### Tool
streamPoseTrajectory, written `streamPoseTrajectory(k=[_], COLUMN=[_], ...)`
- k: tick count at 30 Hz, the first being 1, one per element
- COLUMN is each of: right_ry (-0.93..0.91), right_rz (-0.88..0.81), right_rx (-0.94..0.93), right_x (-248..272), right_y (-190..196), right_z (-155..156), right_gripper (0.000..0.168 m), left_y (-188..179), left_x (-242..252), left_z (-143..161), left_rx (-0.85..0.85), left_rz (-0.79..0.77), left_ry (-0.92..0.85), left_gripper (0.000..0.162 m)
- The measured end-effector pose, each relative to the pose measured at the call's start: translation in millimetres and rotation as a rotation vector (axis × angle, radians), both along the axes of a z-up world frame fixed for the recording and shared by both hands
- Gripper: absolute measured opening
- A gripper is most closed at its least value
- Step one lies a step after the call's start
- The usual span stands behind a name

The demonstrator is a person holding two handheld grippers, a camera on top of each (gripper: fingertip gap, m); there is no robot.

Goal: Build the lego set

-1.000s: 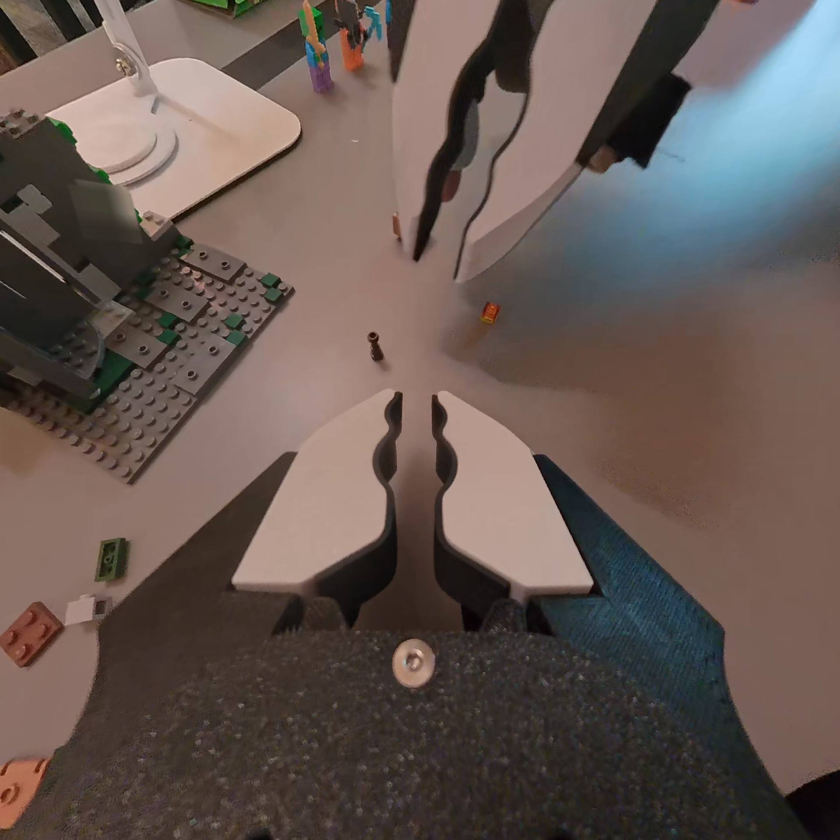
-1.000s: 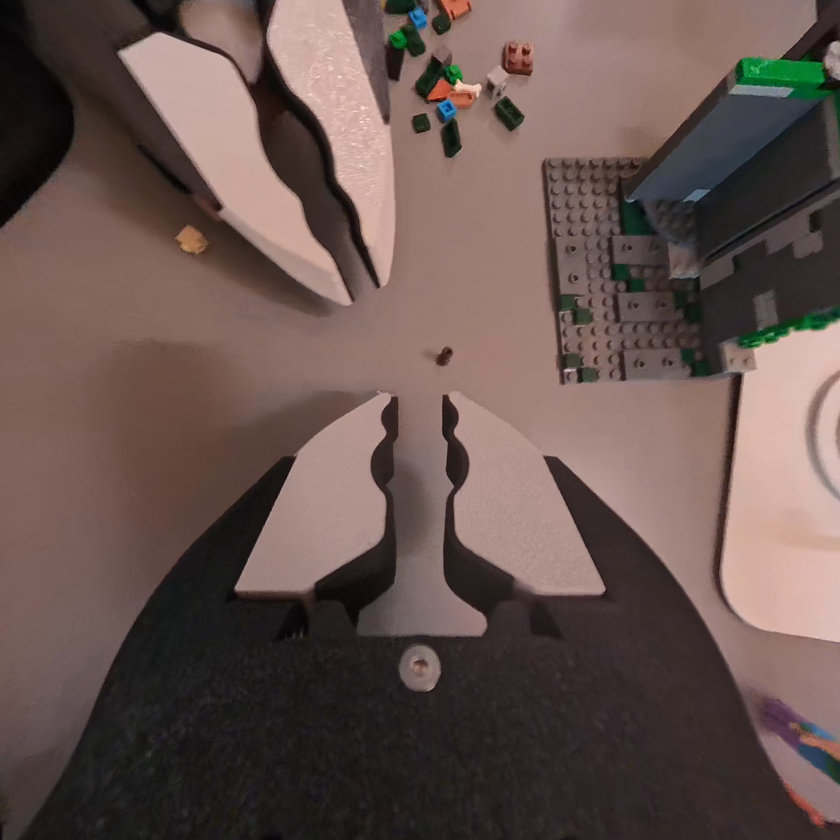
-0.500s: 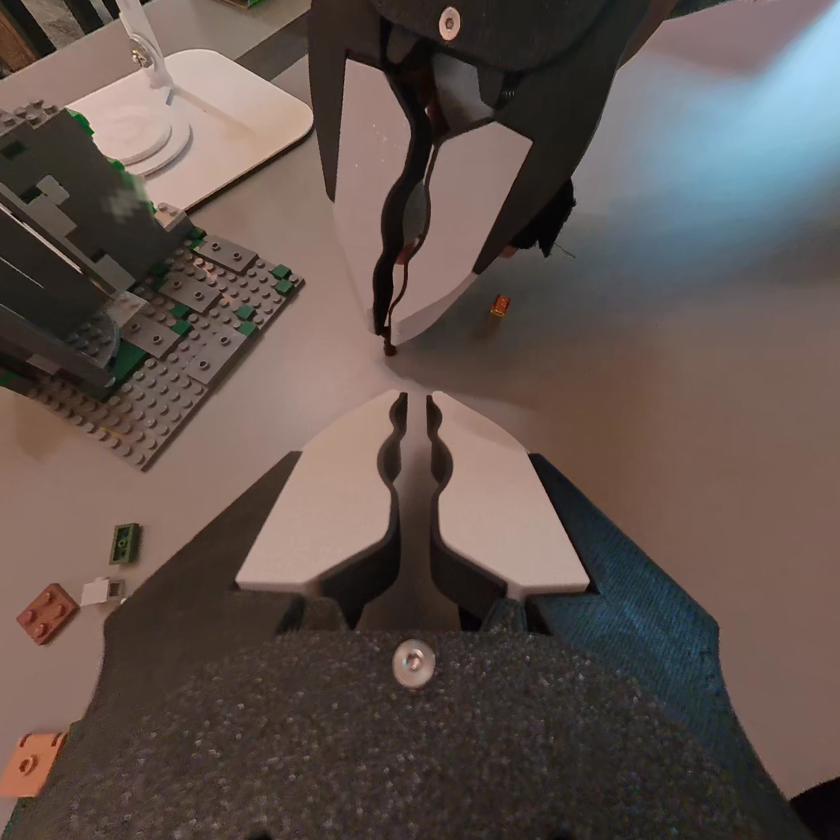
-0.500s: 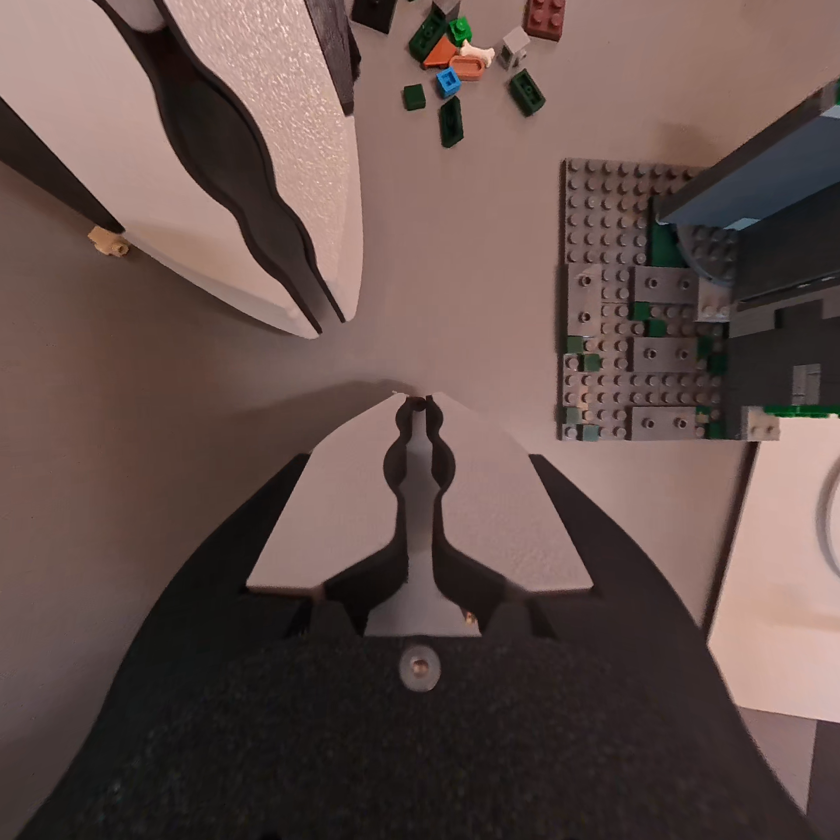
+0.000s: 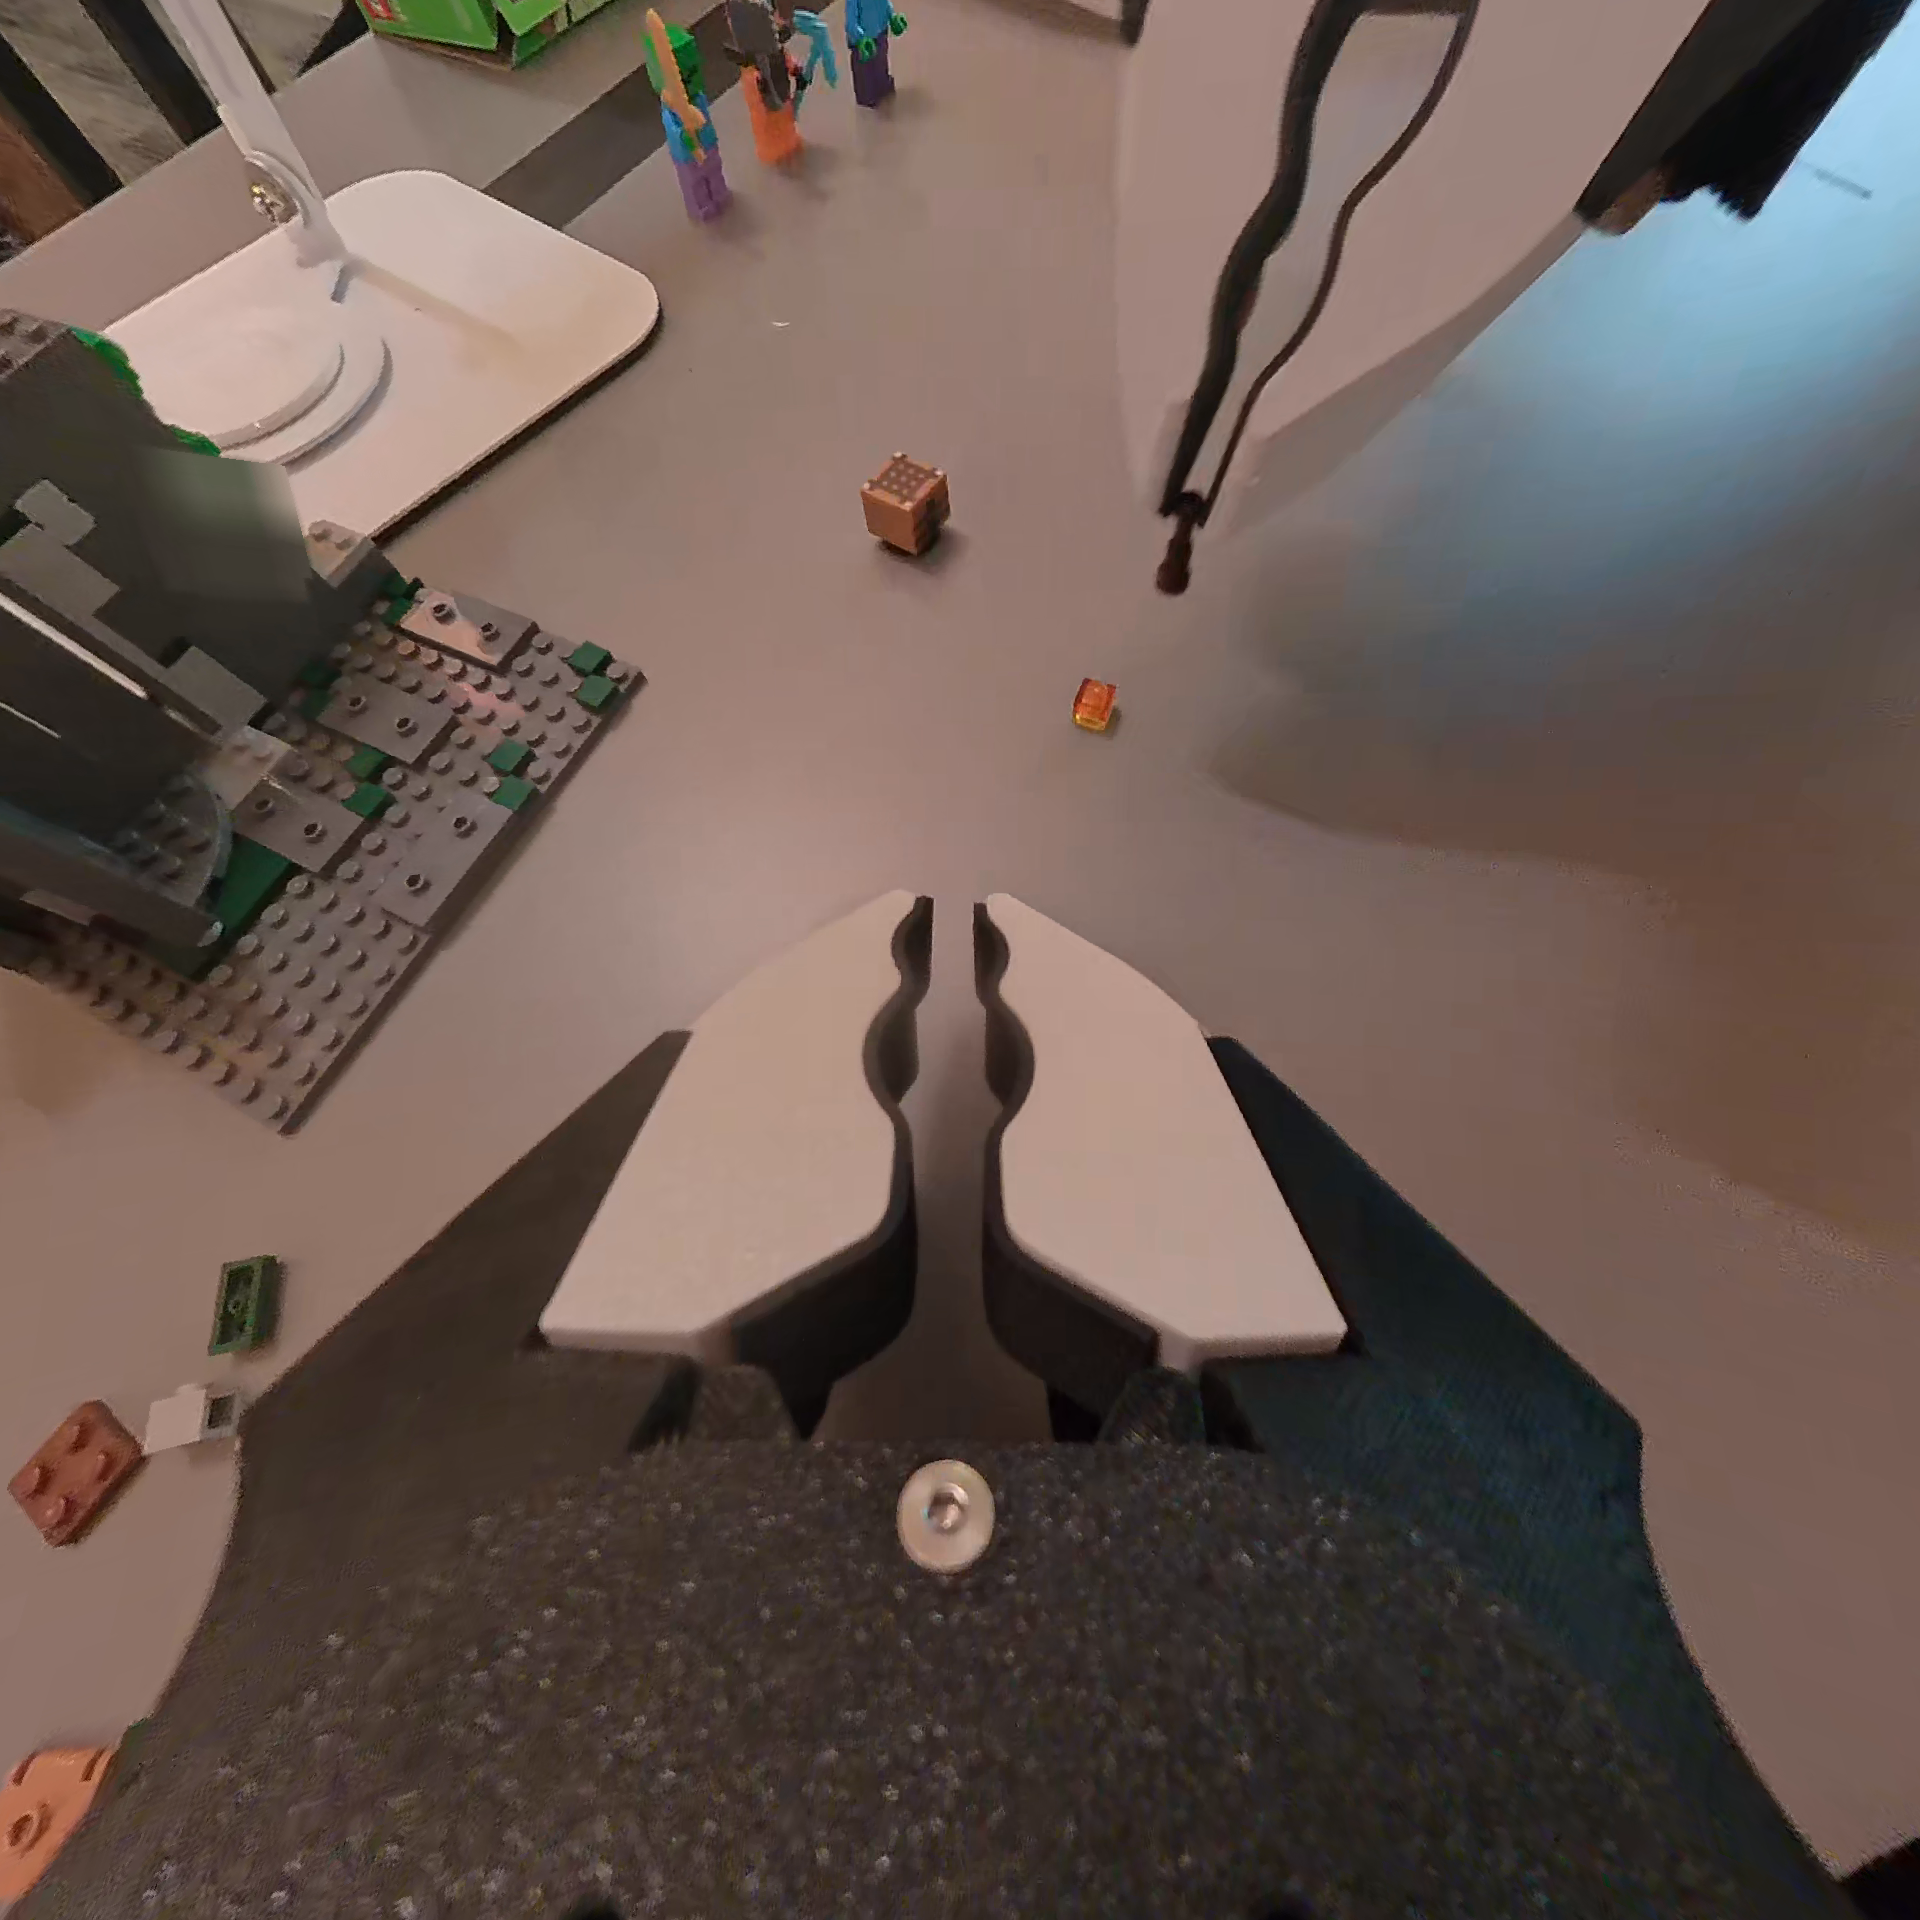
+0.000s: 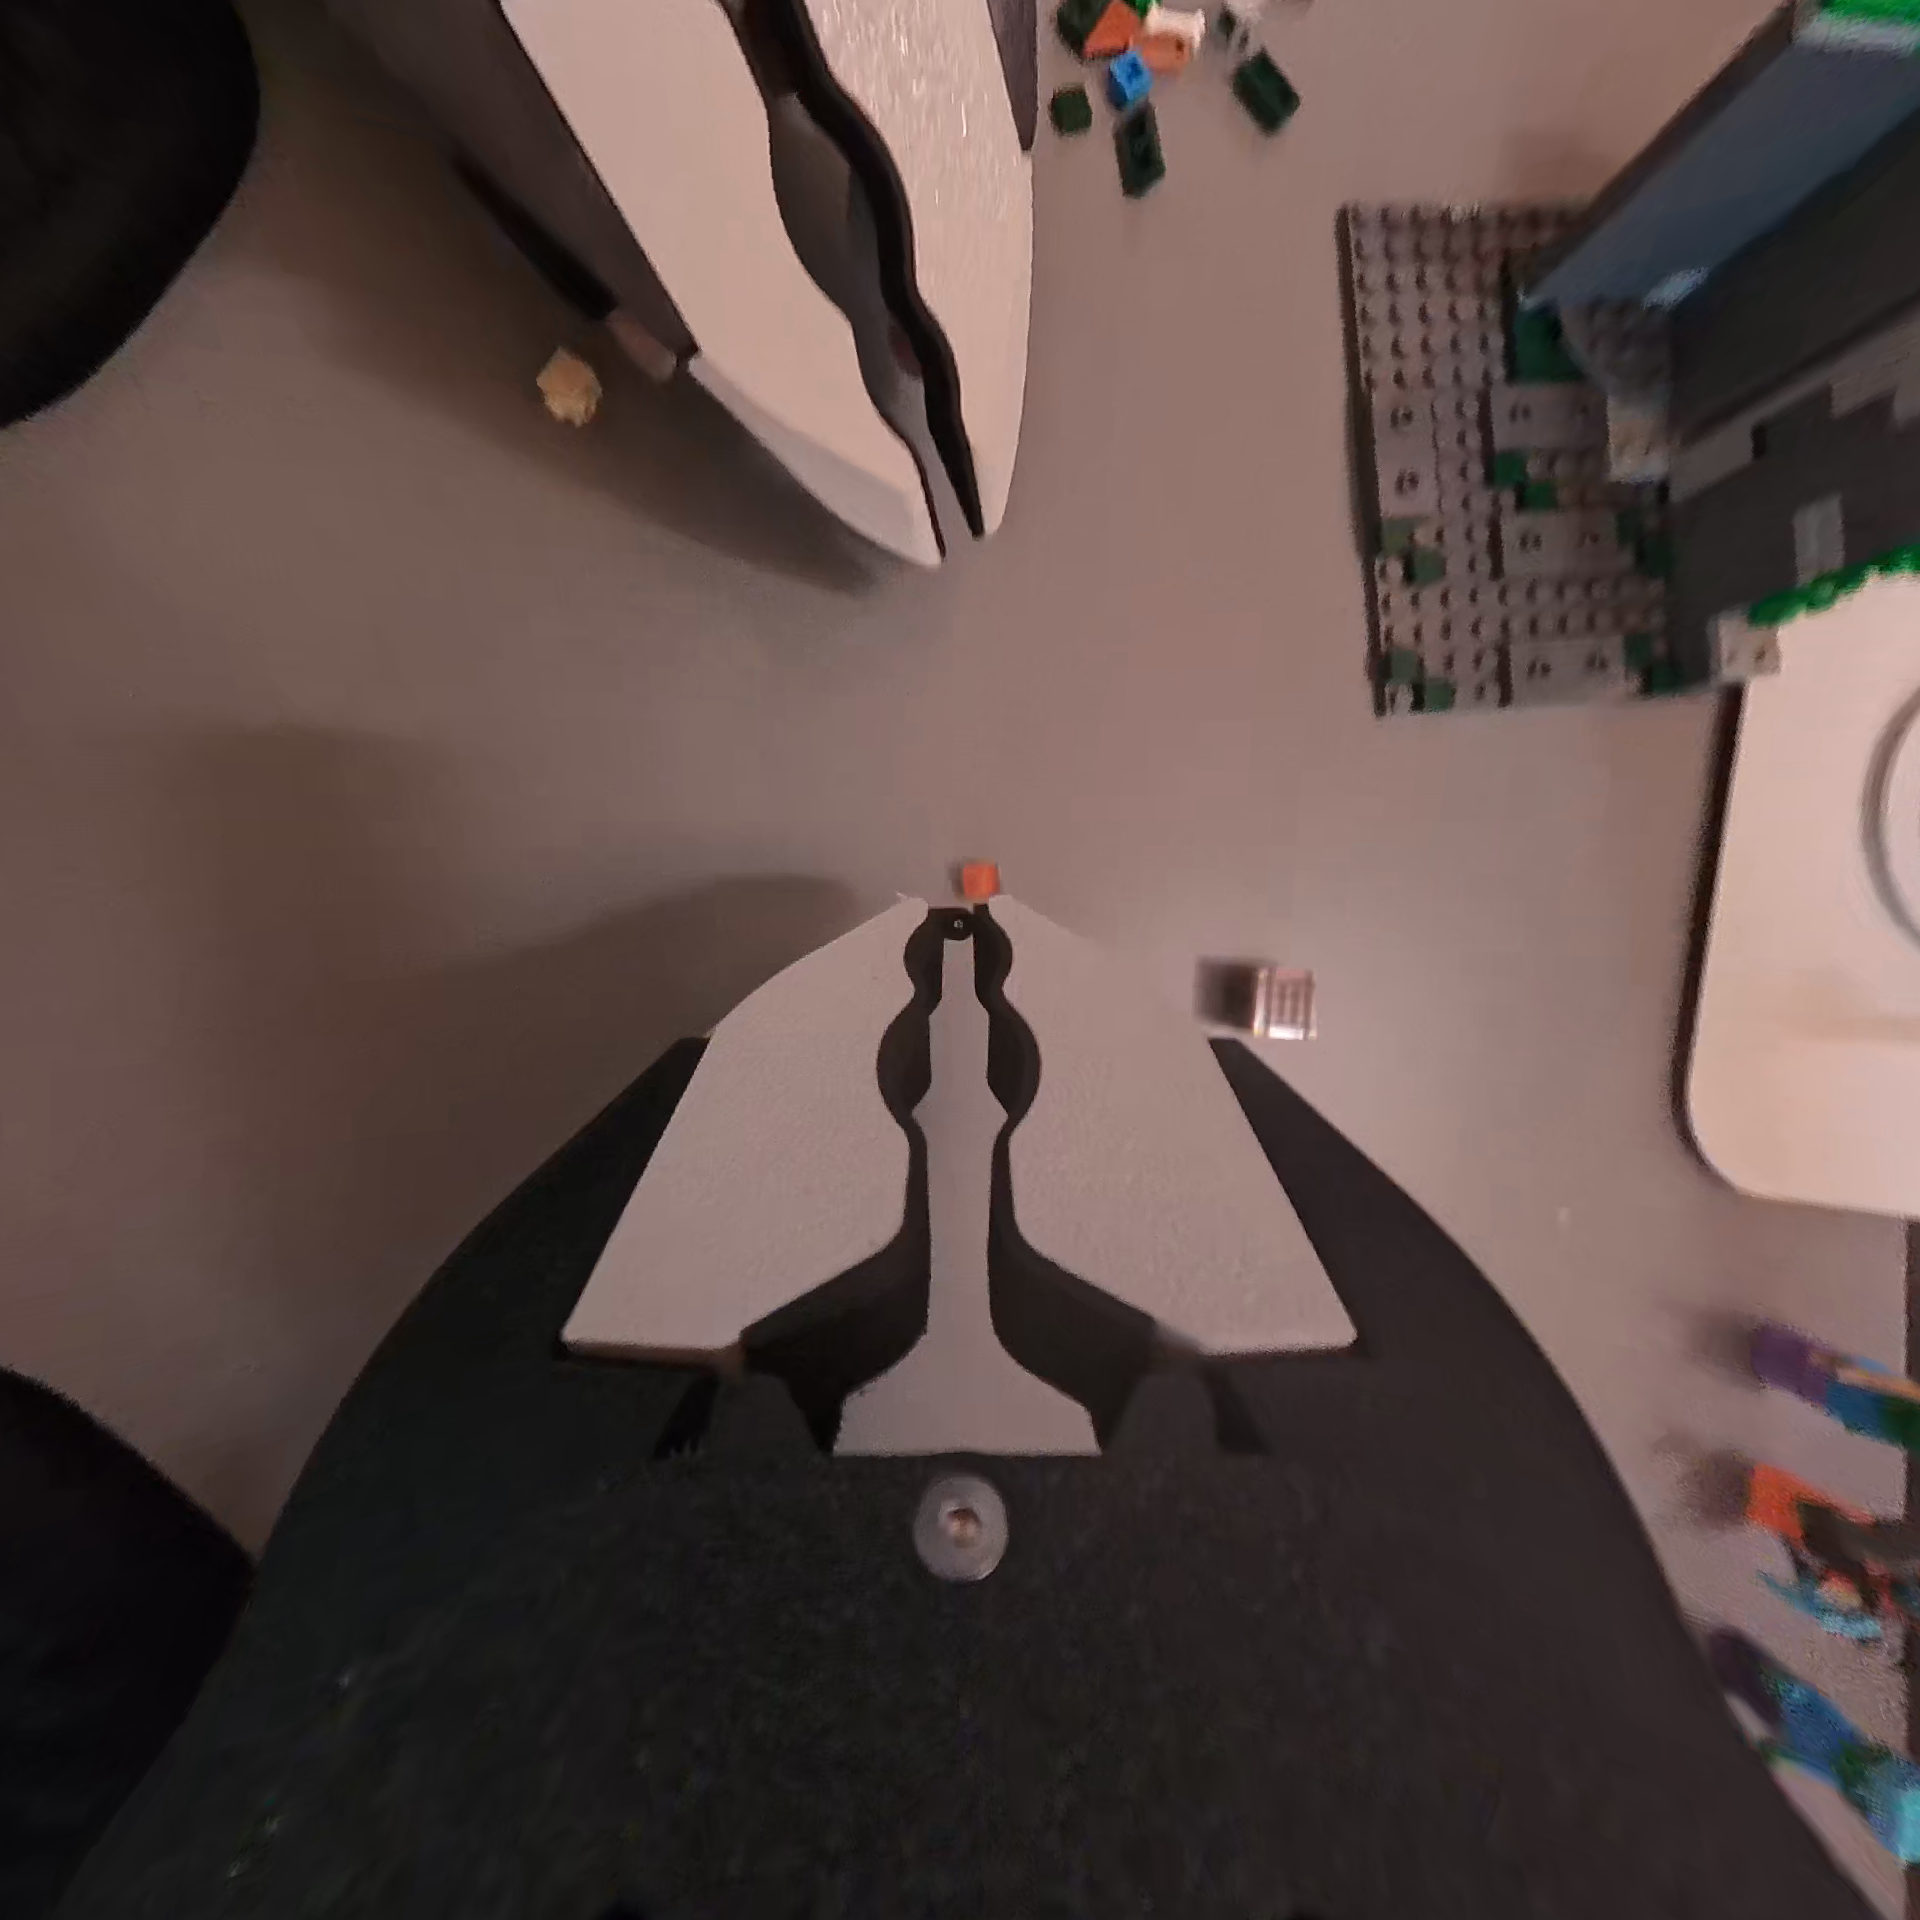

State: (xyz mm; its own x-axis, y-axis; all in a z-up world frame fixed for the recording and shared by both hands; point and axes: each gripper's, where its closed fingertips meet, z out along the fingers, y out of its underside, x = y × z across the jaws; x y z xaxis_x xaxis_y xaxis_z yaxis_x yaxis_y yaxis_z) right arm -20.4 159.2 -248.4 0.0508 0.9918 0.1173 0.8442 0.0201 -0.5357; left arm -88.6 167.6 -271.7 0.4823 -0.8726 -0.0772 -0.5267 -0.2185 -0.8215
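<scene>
My right gripper point(image 6: 958, 920) is shut on a tiny dark brown peg point(image 6: 956, 925) and holds it above the table. In the left wrist view the right gripper point(image 5: 1195, 488) is at upper right, and the peg point(image 5: 1177, 545) hangs from its tips. A small orange see-through stud point(image 5: 1094, 704) lies on the table just below and ahead of the peg; it also shows in the right wrist view point(image 6: 977, 878). My left gripper point(image 5: 952, 914) is empty, its jaws almost together, low over the table. The grey baseplate point(image 5: 343, 935) with the dark build stands to its left.
A brown cube block point(image 5: 904, 504) stands mid-table. A white lamp base point(image 5: 436, 312) and several minifigures point(image 5: 691, 135) are at the back. Loose pieces lie at front left: a green plate point(image 5: 244, 1304) and a brown plate point(image 5: 73, 1470). A tan bit point(image 6: 568, 387) lies by the left gripper. Left tips to right tips: about 8 cm. My right tips are roughly 5 cm from the small orange see-through stud point(image 5: 1094, 704). The right camera catches it too, in the right wrist view point(image 6: 979, 874).
My right gripper came down on the dark peg, shut on it, and lifted it up and away from the left gripper. My left gripper's jaws narrowed a little.
</scene>
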Motion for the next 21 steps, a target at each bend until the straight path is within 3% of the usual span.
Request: streamPoseTrajectory(k=[1, 7, 21], right_ry=[-0.003, -0.033, -0.038], right_rz=[-0.015, -0.068, -0.061], right_rx=[-0.004, -0.038, -0.049], right_x=[7, 29, 27], right_y=[-1, -10, -12], right_z=[-1, -18, -31], right_gripper=[0.005, 0.005, 0.005], left_y=[-1, -4, -4], left_x=[1, 5, 5], left_z=[-1, -1, -4], left_rx=[0.003, 0.023, 0.024], left_rz=[-0.003, -0.020, -0.032], left_ry=[0.003, 0.010, 0.013], left_gripper=[0.007, 0.007, 0.006])
